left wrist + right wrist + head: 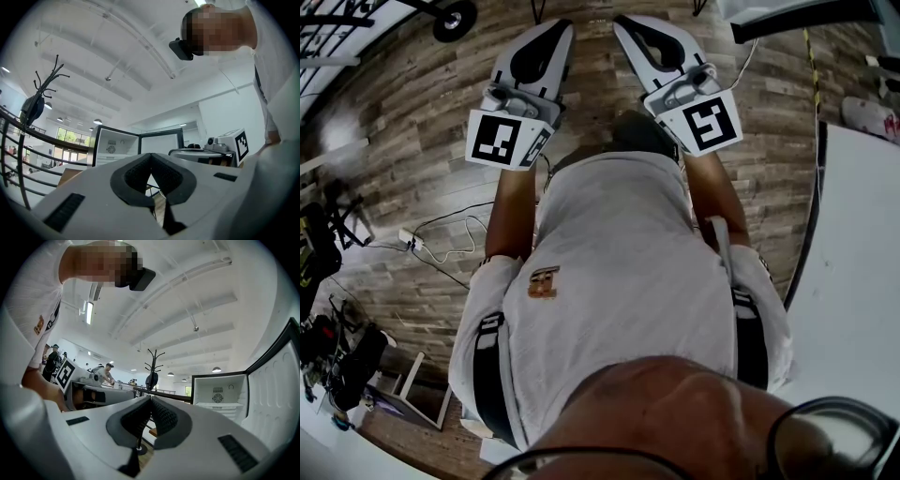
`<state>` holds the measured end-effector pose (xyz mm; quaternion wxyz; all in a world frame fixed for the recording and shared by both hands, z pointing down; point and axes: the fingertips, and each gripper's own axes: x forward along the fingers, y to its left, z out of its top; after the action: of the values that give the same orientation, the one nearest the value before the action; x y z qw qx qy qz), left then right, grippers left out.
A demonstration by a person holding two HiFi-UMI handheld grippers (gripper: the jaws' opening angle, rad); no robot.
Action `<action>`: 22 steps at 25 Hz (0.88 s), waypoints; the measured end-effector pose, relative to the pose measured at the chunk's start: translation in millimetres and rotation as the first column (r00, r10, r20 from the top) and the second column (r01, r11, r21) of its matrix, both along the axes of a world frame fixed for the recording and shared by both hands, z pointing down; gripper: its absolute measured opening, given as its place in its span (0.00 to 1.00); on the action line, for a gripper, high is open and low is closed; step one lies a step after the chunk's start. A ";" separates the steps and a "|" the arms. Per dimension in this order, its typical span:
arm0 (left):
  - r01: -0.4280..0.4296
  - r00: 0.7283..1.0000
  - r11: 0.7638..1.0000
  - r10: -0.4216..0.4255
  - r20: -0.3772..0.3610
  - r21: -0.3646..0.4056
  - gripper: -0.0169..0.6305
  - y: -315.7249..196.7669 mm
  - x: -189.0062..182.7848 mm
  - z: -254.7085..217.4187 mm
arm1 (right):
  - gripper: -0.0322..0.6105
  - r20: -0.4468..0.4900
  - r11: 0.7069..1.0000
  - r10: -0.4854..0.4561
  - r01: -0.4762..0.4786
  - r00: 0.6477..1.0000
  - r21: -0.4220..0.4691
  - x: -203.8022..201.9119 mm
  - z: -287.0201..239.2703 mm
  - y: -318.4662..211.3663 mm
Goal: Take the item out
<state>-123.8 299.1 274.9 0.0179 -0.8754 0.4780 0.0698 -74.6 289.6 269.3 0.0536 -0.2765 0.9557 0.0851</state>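
A small white fridge (119,146) stands open across the room, and its shelves look bare from here. It also shows in the right gripper view, the fridge (218,397) with its door (276,390) swung wide. No item to take out can be made out. My left gripper (561,26) (151,155) is shut with nothing between its jaws. My right gripper (625,22) (150,398) is likewise shut and empty. Both are held side by side in front of the person's chest, over the wooden floor, tilted upward.
A white table (862,281) lies at the right. Cables (441,239) trail over the floor at the left, beside dark equipment (328,347). A coat stand (152,376) and a railing (28,154) stand between me and the fridge. People work at a far bench (105,373).
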 end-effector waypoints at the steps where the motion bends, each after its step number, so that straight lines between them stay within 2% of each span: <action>1: 0.001 1.000 1.000 -0.001 0.003 0.000 0.05 -2.9 0.2 -0.7 | 0.10 -0.002 1.000 0.000 0.000 1.000 0.006 0.4 -1.1 -2.5; 9: 0.014 1.000 1.000 -0.014 0.022 -0.005 0.05 -56.7 -1.1 4.9 | 0.10 -0.012 1.000 -0.011 0.011 1.000 0.026 -0.5 3.2 -53.3; 16: 0.041 0.999 0.999 -0.041 0.031 -0.020 0.05 -155.6 2.7 9.3 | 0.10 -0.012 0.999 -0.034 0.034 0.999 0.022 7.6 1.9 -152.1; 22: 0.071 0.997 0.997 -0.070 0.039 -0.012 0.05 -196.1 2.1 21.0 | 0.10 -0.011 0.998 -0.047 0.047 0.999 0.037 11.2 9.1 -193.1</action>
<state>-121.7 102.9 296.0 0.0238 -0.8593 0.5085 0.0491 -63.4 96.5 278.4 0.0559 -0.2525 0.9605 0.1031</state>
